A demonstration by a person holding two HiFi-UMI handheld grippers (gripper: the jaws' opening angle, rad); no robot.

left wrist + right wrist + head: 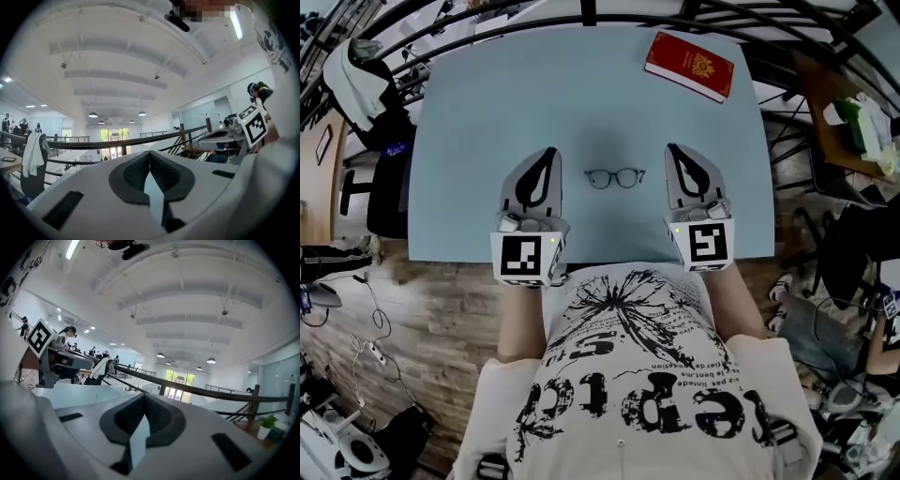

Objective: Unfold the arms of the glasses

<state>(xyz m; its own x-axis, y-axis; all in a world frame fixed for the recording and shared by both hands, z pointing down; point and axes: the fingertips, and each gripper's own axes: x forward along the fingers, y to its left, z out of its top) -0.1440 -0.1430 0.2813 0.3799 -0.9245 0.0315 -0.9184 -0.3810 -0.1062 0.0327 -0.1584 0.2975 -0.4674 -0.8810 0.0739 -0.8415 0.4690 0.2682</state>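
A pair of thin dark round glasses (615, 177) lies on the light blue table (487, 112), near its front middle. The arms do not stick out and look folded behind the front. My left gripper (548, 150) rests on the table a little left of the glasses, jaws shut with nothing between them. My right gripper (671, 147) rests a little right of them, also shut and empty. Both point away from me, level. The left gripper view shows the left gripper (149, 153) shut, and the right gripper view shows the right gripper (144, 394) shut. Neither gripper view shows the glasses.
A red book (689, 66) lies at the table's far right corner. A chair with a white cloth (354, 77) stands off the left side. A dark railing (581, 21) runs behind the far edge. A wooden desk (839, 131) stands to the right.
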